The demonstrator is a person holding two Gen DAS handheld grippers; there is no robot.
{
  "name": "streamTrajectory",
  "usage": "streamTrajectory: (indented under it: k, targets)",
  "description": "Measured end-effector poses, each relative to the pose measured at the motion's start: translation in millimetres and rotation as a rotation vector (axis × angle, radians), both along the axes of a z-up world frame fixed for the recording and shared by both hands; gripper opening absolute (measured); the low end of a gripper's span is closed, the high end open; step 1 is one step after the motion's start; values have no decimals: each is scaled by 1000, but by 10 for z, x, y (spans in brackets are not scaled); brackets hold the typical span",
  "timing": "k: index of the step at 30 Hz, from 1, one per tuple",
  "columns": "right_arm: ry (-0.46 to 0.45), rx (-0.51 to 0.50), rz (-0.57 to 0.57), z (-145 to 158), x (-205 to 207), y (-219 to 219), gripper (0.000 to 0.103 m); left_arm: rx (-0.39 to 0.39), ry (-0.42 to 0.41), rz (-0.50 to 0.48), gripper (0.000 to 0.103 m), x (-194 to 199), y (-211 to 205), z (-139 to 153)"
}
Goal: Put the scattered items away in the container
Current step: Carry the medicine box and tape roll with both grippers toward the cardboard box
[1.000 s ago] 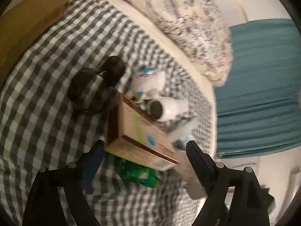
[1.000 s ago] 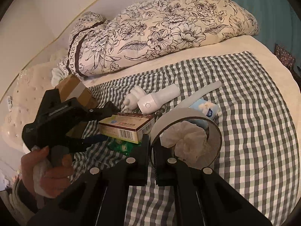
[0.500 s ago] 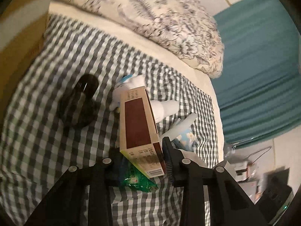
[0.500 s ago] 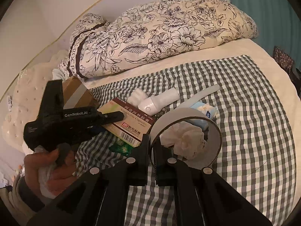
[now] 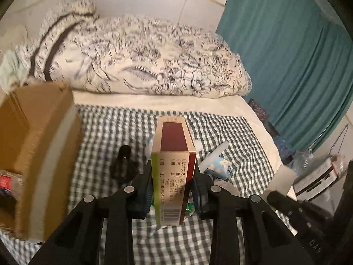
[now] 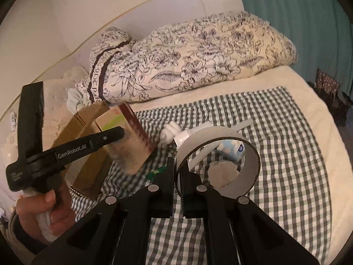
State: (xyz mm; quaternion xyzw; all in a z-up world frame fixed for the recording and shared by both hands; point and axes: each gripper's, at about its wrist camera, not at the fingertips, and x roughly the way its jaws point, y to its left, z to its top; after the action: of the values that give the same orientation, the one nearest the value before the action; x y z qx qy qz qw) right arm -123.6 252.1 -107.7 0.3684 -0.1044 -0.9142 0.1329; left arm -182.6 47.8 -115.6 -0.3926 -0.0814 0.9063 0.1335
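A tan and maroon medicine box point(image 5: 174, 154) is lifted off the checked cloth point(image 5: 220, 132) between the pads of my left gripper point(image 5: 172, 176), whose jaws are still closing on it. In the right wrist view that box point(image 6: 132, 141) hangs beside the open cardboard container point(image 6: 88, 137). My right gripper point(image 6: 177, 172) is shut on the wall of a grey tape roll point(image 6: 249, 161), held above the cloth. A black object point(image 5: 123, 165), a white tube point(image 5: 213, 158), a blue tissue pack point(image 6: 233, 150), a white bottle point(image 6: 174, 132) and a green packet point(image 6: 154, 173) lie on the cloth.
The cardboard container point(image 5: 39, 132) stands at the left of the cloth. A floral duvet point(image 5: 154, 66) is piled along the back wall. A teal curtain point(image 5: 297, 55) hangs to the right, past the bed's edge. A hand point(image 6: 44, 209) holds the left gripper's grip.
My left gripper closed on the medicine box, lifted it off the green packet and rolled it upright. My right gripper rose a little with the tape roll.
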Motion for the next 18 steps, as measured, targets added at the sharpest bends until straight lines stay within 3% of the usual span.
streamTrajectory:
  k: [12,18]
  targets:
    - [124,114,6,501,434,-274,4,-71,145,24,30,582,-201,471]
    - [122,206,-25,605,549,-439,4,-106,205,45,30,832,-296,654]
